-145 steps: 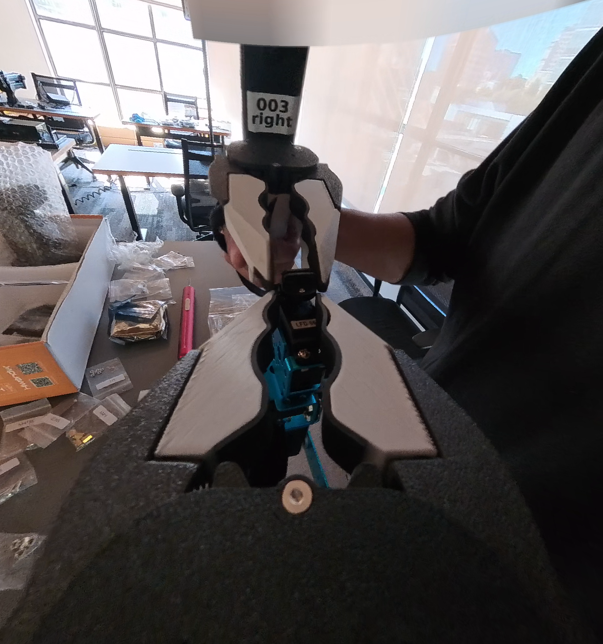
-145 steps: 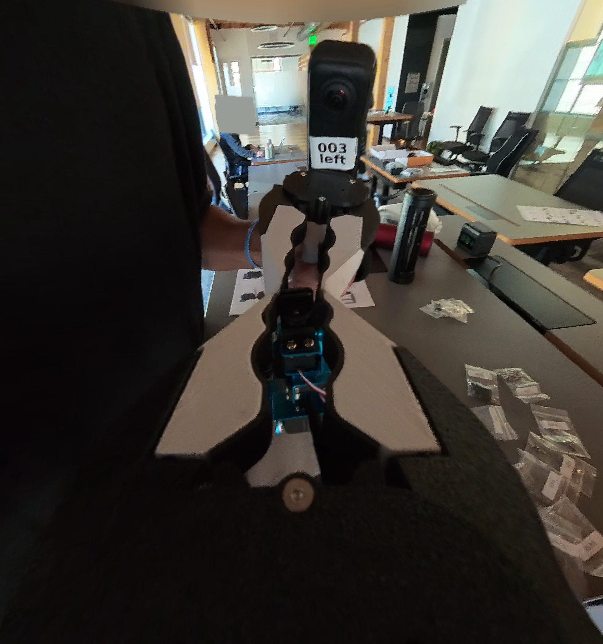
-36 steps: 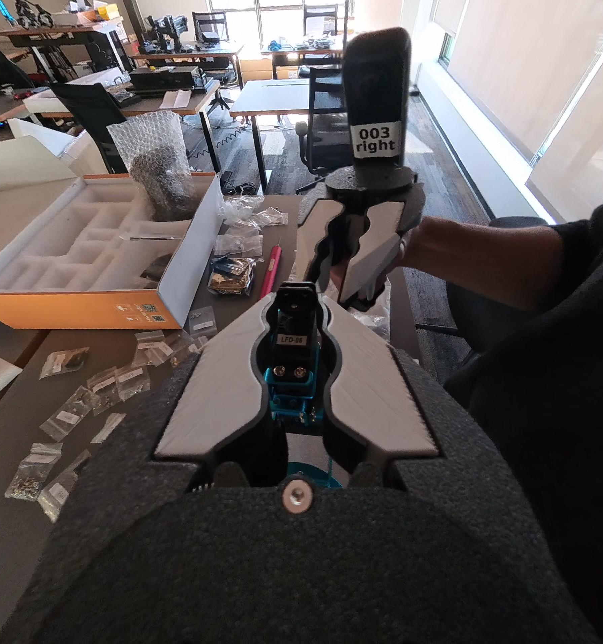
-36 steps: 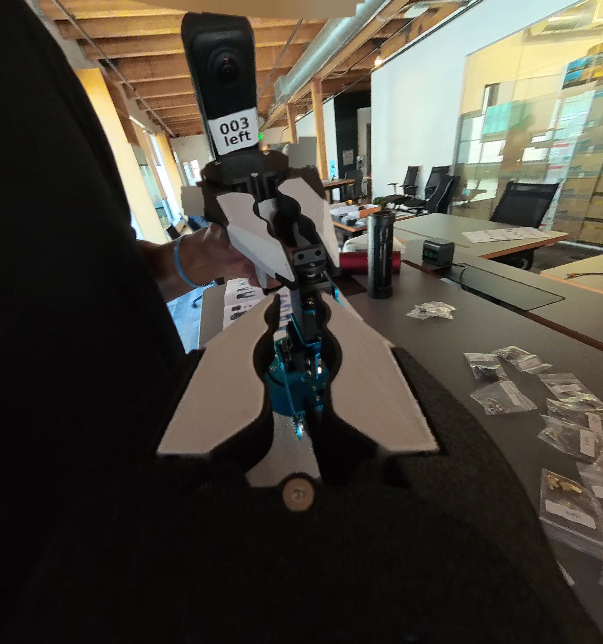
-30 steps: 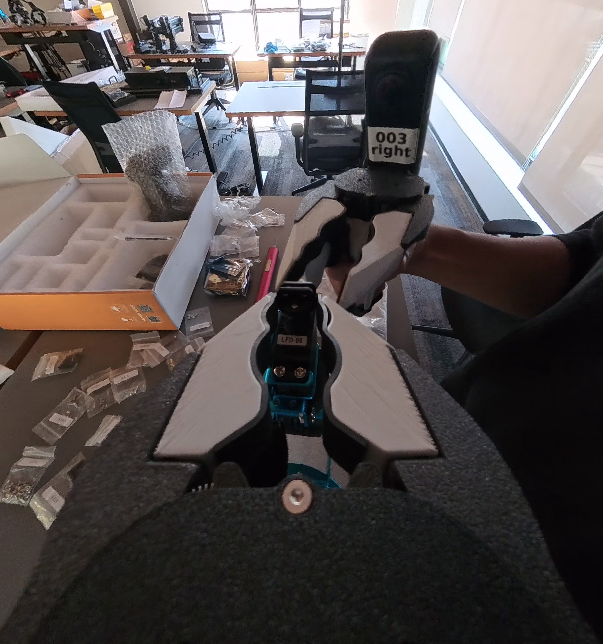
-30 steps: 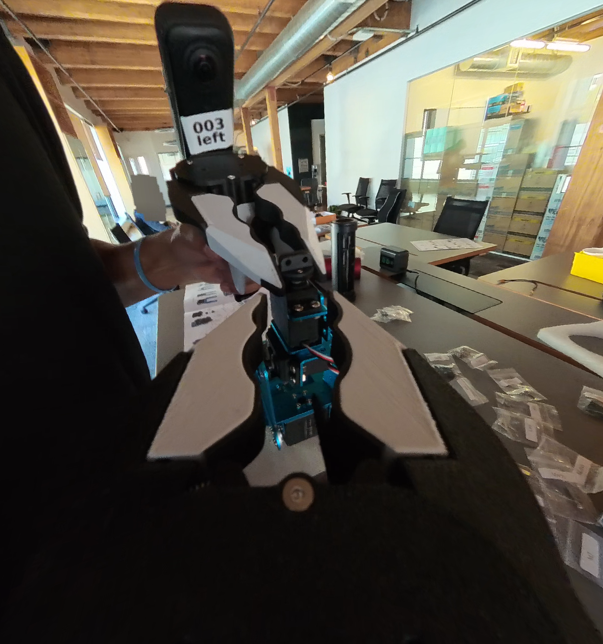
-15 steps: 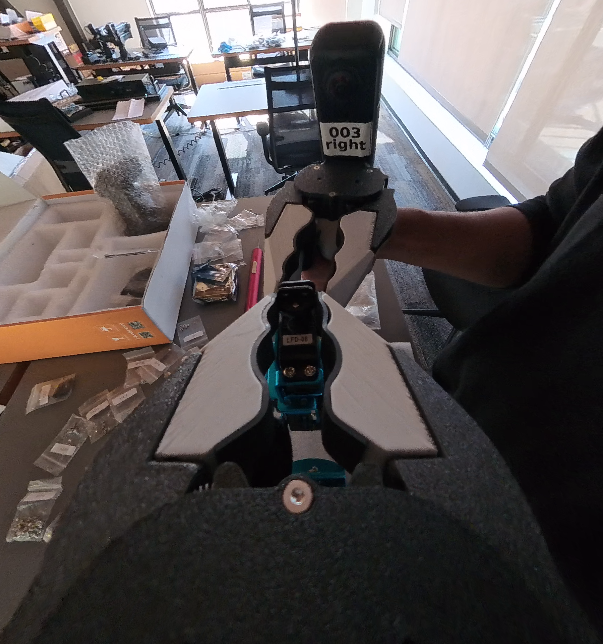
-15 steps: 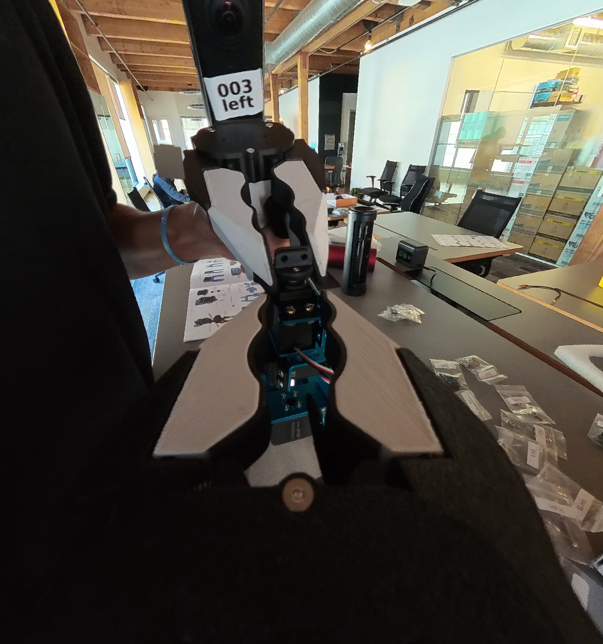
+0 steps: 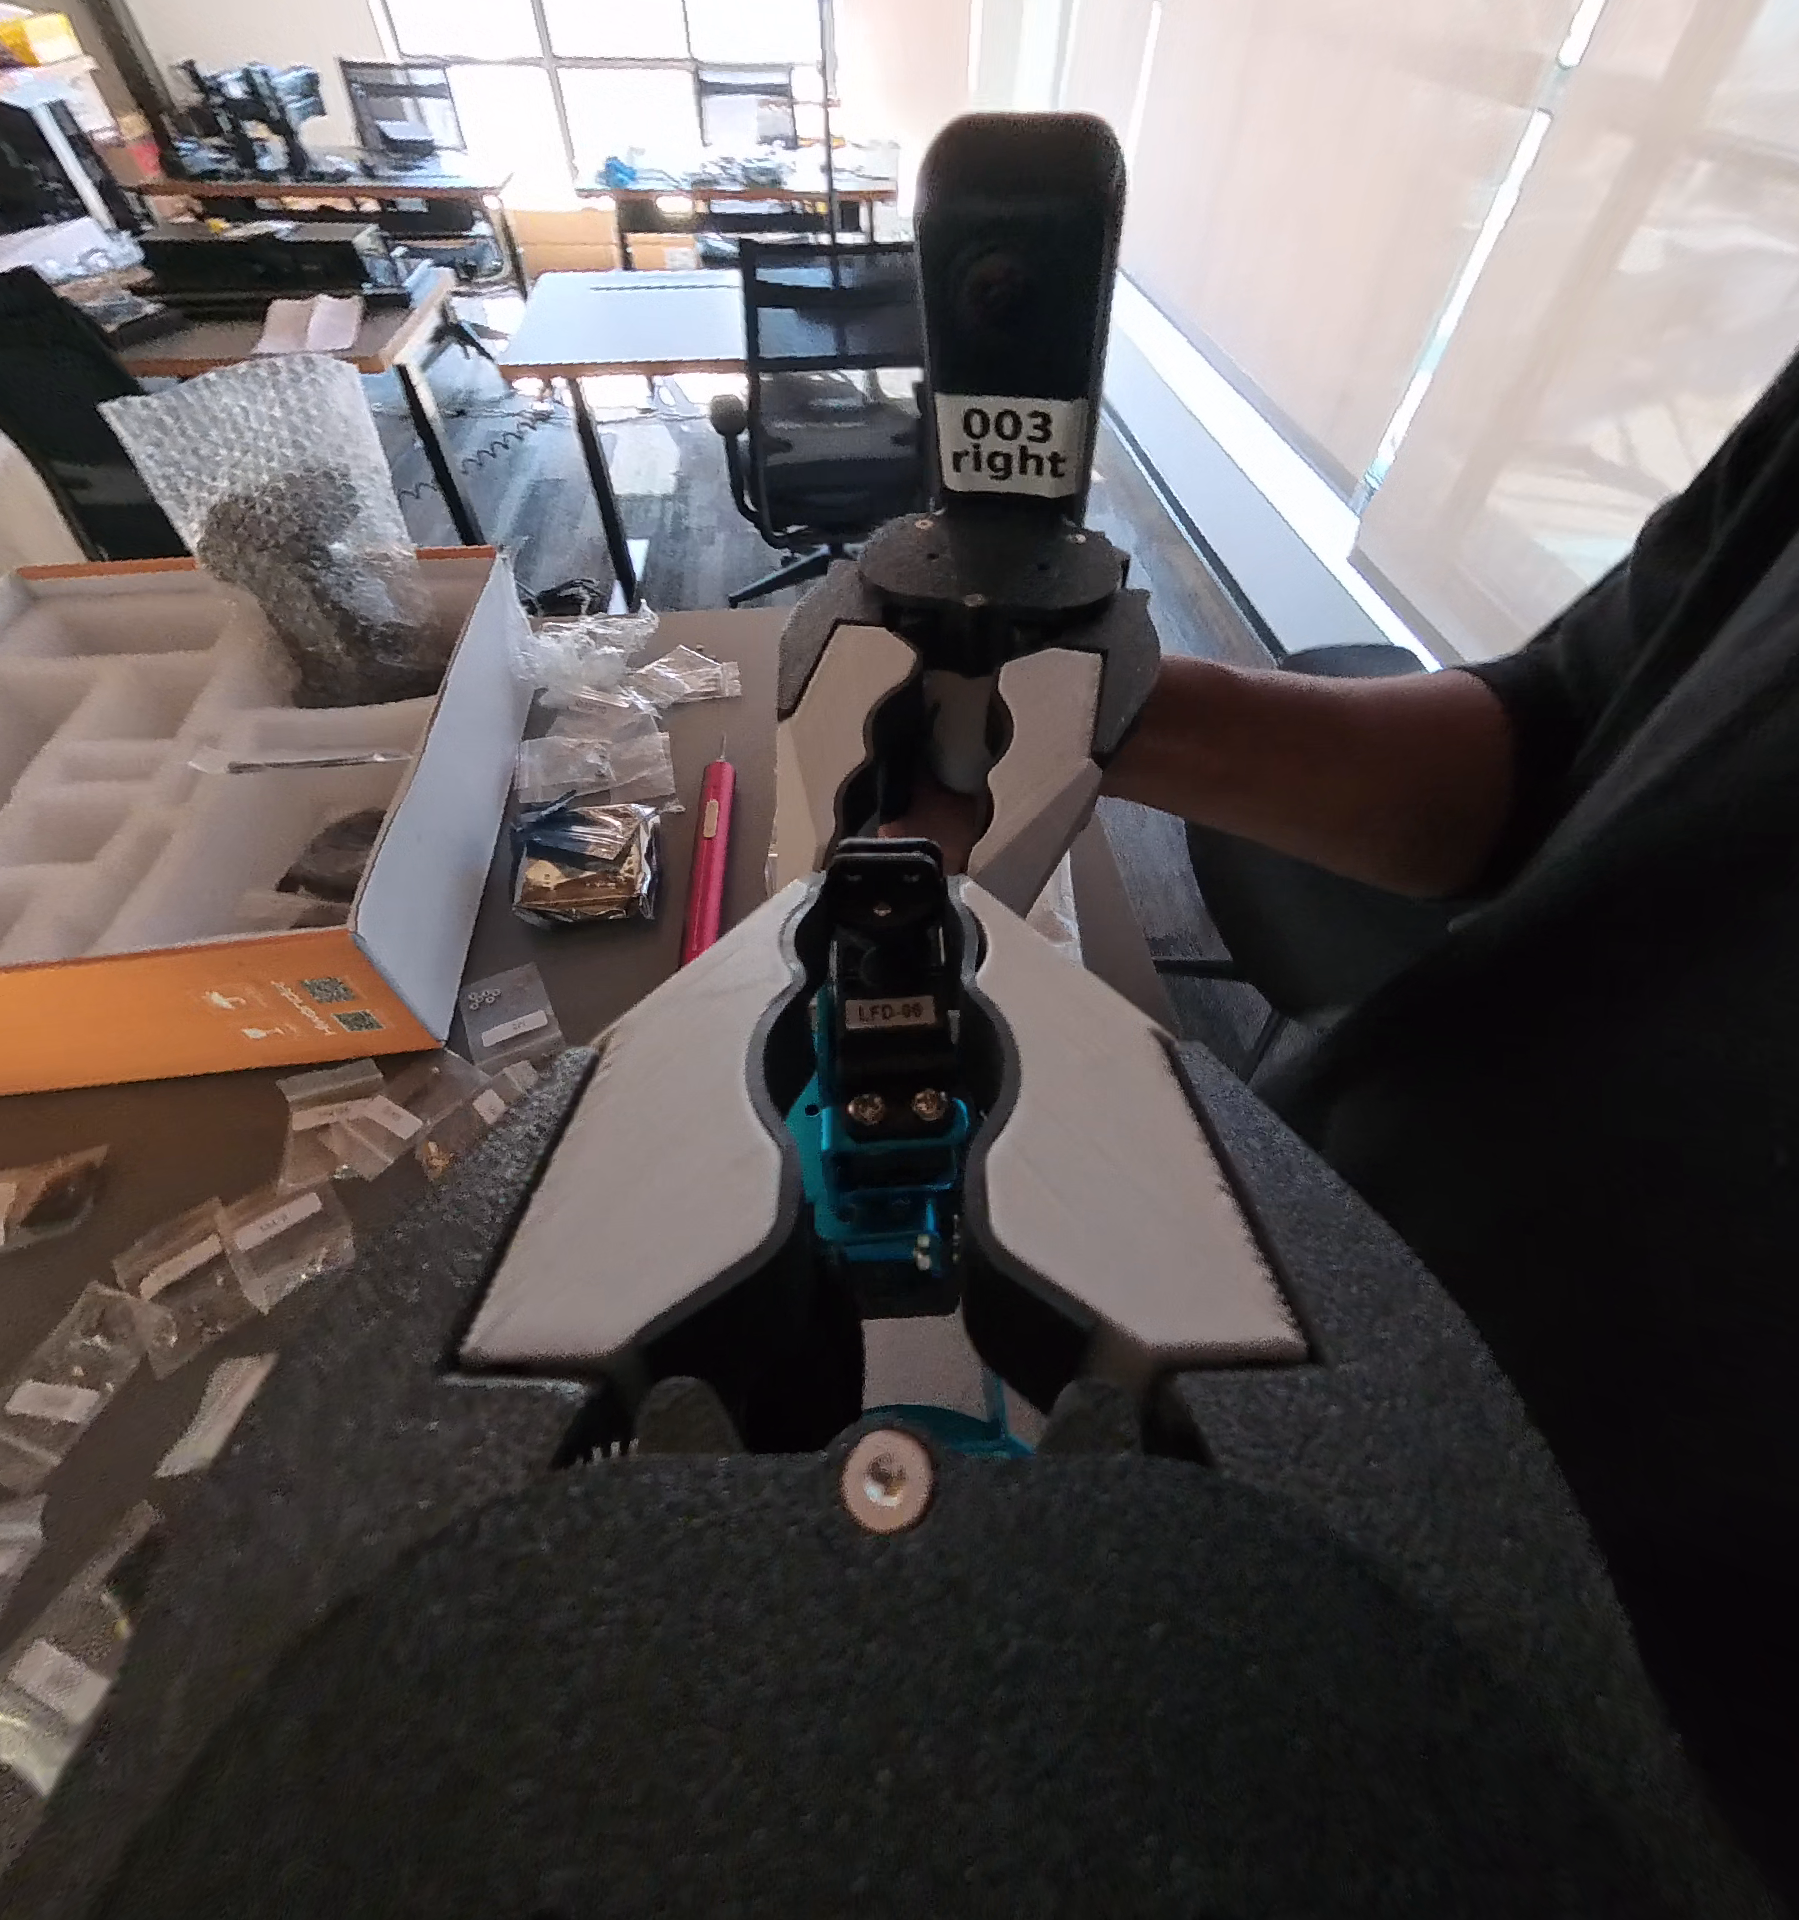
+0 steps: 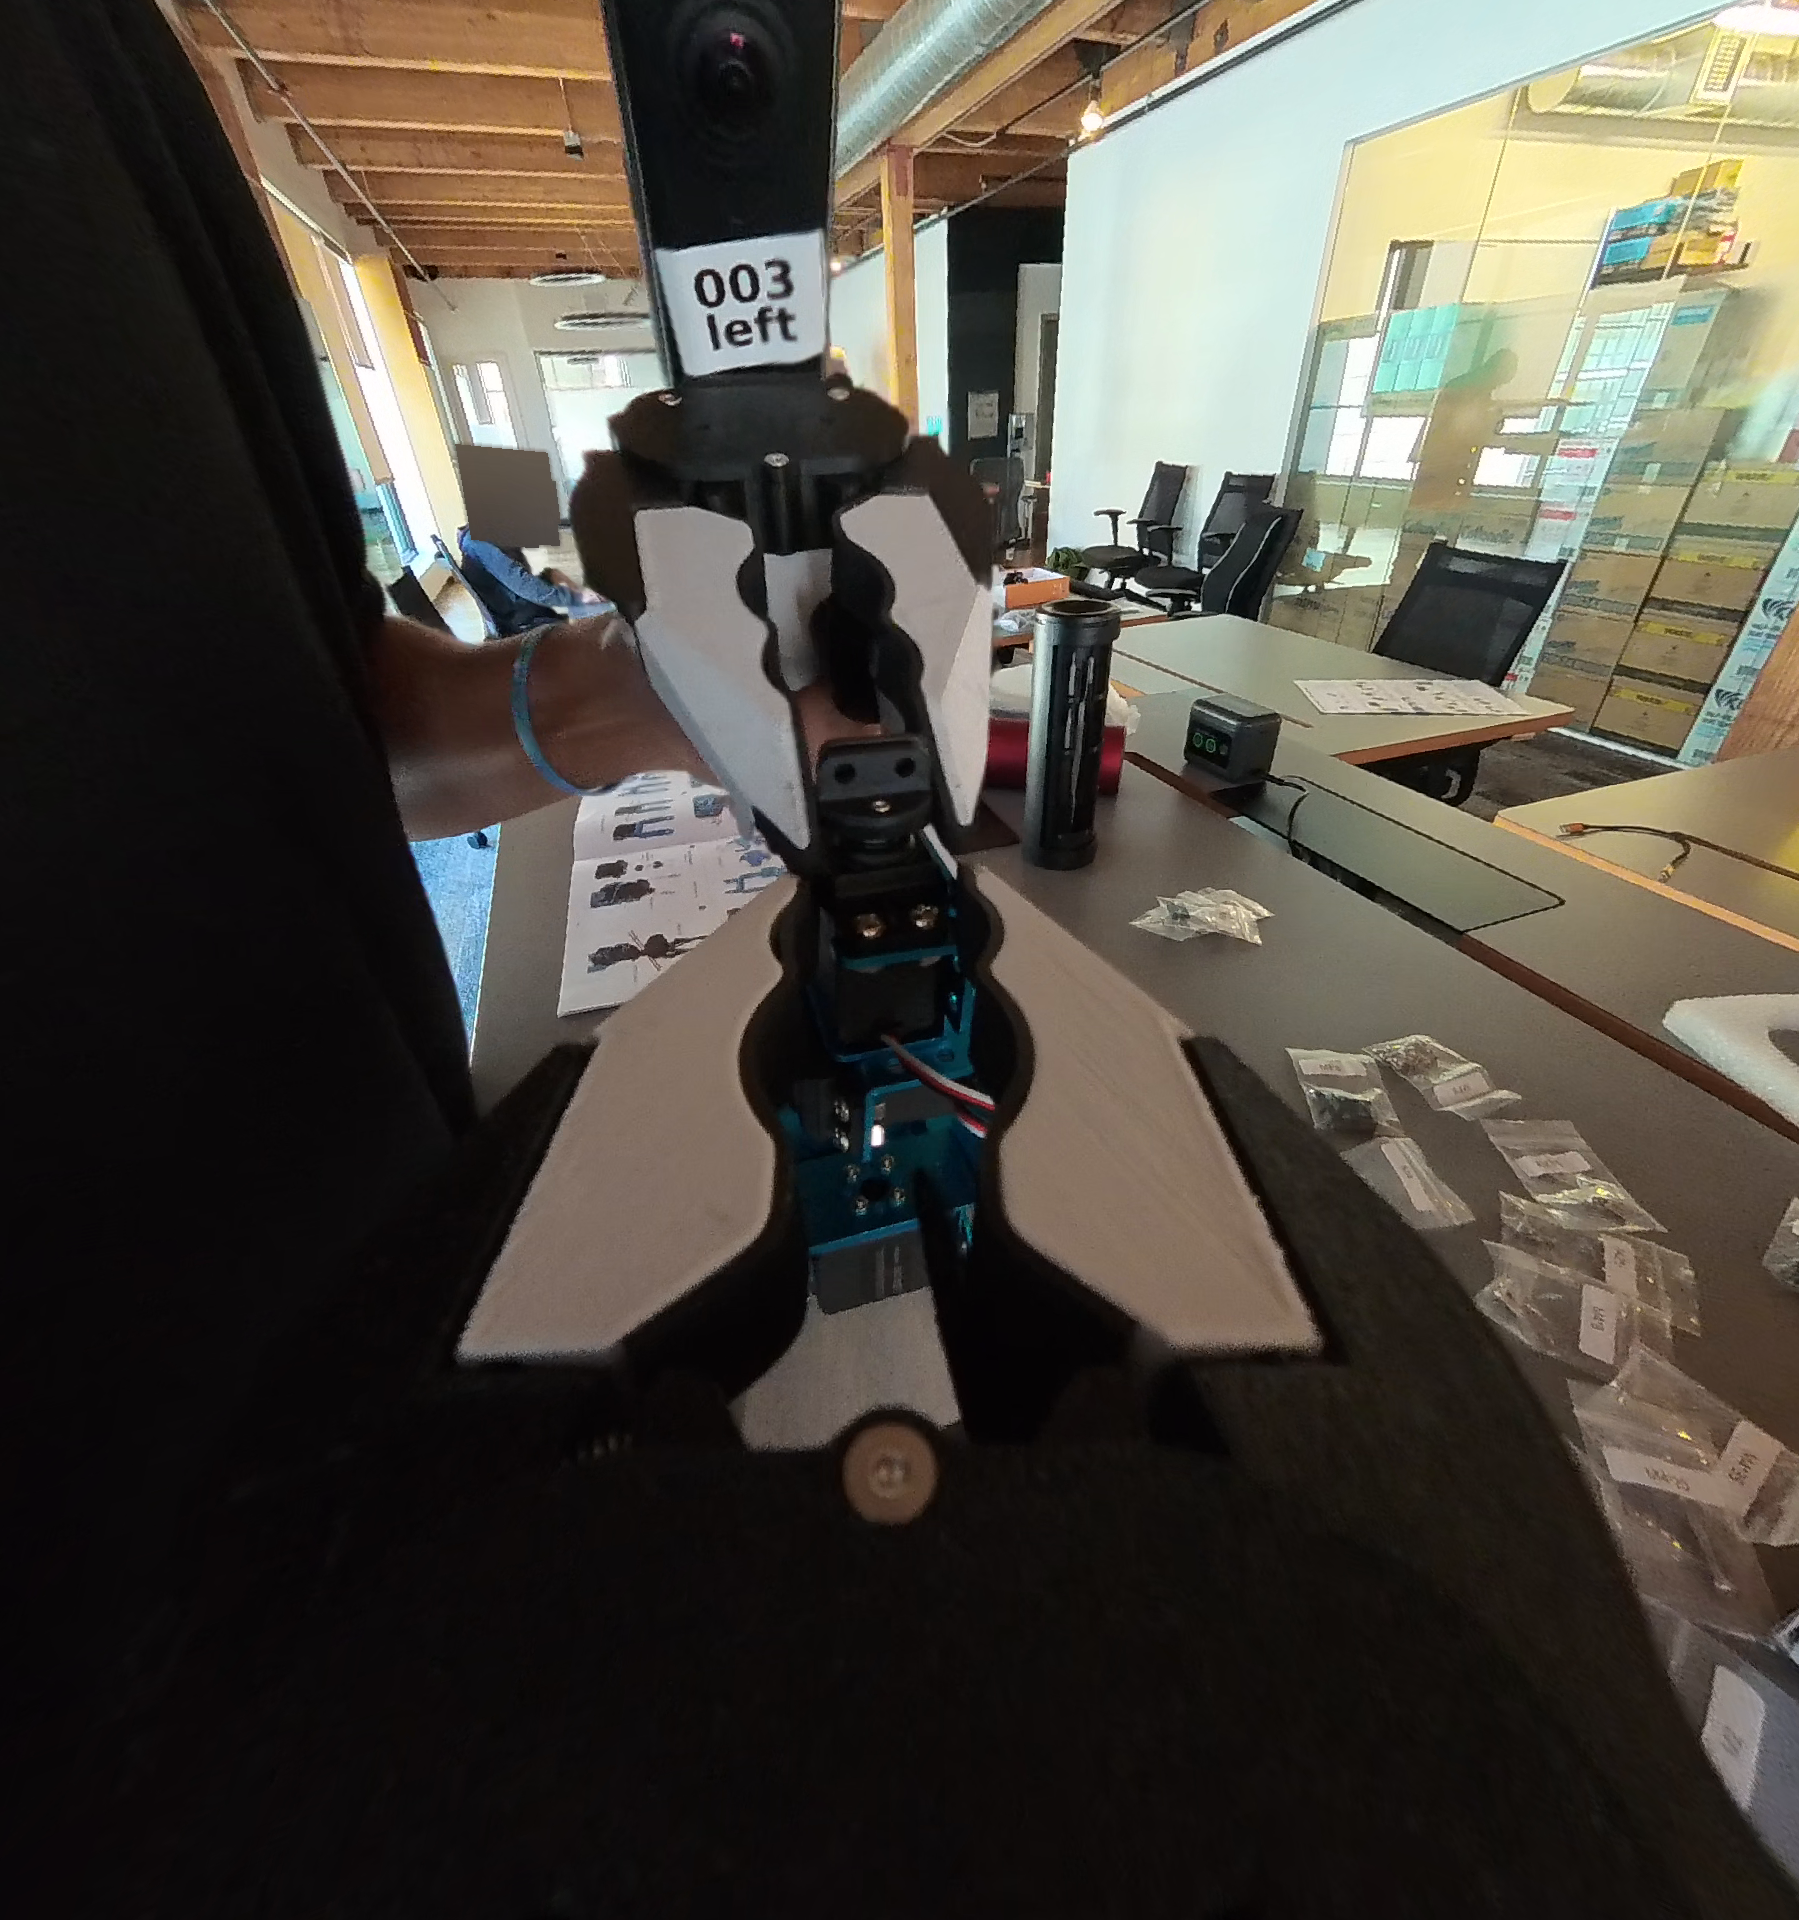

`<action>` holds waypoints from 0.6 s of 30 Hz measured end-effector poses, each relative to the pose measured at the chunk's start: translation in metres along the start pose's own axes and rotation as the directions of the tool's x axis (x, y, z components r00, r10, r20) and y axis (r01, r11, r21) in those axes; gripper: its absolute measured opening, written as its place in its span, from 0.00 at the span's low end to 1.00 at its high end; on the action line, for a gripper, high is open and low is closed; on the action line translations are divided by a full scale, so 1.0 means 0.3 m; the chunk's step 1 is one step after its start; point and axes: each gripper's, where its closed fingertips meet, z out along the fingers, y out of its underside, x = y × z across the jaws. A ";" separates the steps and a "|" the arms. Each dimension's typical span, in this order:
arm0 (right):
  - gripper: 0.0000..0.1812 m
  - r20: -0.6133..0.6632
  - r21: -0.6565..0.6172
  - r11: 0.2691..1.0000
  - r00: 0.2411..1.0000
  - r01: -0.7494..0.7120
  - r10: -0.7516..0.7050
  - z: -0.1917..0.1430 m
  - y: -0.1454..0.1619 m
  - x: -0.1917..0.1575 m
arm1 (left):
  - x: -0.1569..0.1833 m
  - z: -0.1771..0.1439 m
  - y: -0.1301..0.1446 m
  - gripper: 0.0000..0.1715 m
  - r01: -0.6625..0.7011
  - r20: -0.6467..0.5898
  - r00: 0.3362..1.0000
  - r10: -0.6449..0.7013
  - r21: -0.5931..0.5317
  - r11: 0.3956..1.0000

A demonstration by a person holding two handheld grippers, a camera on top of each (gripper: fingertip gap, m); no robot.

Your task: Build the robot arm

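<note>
In the left wrist view, the left gripper (image 9: 887, 914) is clamping its jaws on the blue-and-black servo assembly (image 9: 890, 1101), which is sitting more upright than half a second ago. In the right wrist view, the right gripper (image 10: 879, 894) is gripping the same servo assembly (image 10: 879, 1049), held steadier above the dark table (image 10: 1238, 997).
</note>
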 end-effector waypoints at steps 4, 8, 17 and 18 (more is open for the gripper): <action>0.14 -0.015 -0.010 1.000 1.000 0.004 -0.004 -0.001 0.001 0.002 | -0.009 0.000 -0.003 0.13 0.015 0.143 0.989 -0.018 0.026 1.000; 0.14 -0.011 -0.011 1.000 1.000 0.009 -0.009 0.001 0.000 -0.003 | -0.008 -0.006 -0.006 0.13 0.021 0.237 0.971 -0.035 0.060 0.998; 0.14 0.003 -0.034 0.999 1.000 0.022 -0.022 0.002 0.000 -0.008 | -0.004 -0.009 -0.008 0.12 -0.049 0.230 0.972 0.046 0.007 0.999; 0.14 0.004 -0.035 0.999 1.000 0.022 -0.022 0.003 0.000 -0.008 | -0.004 -0.009 -0.008 0.13 -0.053 0.225 0.973 0.051 0.001 0.999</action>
